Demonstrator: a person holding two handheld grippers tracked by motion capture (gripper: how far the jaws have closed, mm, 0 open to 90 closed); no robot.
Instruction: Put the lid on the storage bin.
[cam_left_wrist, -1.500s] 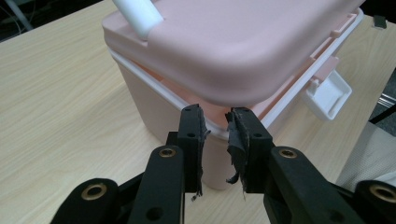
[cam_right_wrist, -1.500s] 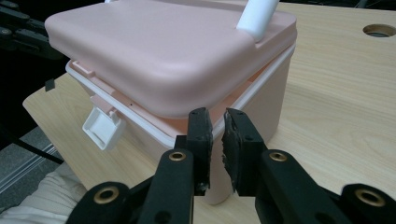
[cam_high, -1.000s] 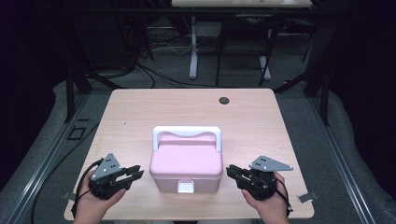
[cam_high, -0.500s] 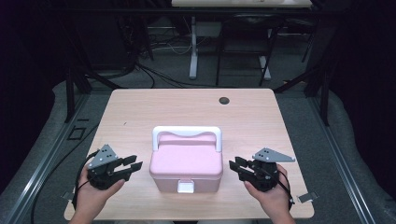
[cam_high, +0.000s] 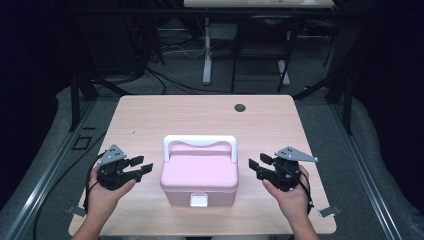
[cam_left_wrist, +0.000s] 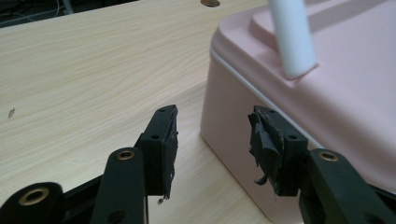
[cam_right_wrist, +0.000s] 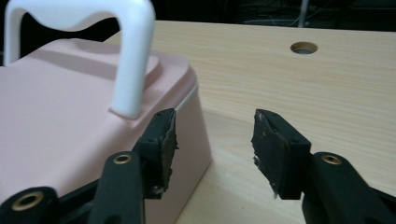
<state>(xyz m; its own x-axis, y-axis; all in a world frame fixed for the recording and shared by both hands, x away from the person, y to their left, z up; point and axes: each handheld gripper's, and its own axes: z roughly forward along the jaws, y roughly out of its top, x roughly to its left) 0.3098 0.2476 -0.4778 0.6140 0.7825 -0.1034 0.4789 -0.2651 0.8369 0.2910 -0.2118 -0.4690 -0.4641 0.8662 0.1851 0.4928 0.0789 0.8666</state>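
Pink box (cam_high: 199, 176) sits between left claw (cam_high: 141, 165) and right claw (cam_high: 256, 166), both spread, just opening

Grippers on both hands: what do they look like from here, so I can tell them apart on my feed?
Both alike: the left gripper and right gripper are black, each topped by a grey three-cornered plate, trailing a black cable. Brass-coloured rivets mark the jaw links; the black pads look frayed. No sleeves visible.

Open claw (cam_right_wrist: 212, 144) beside pink box (cam_right_wrist: 70, 130)
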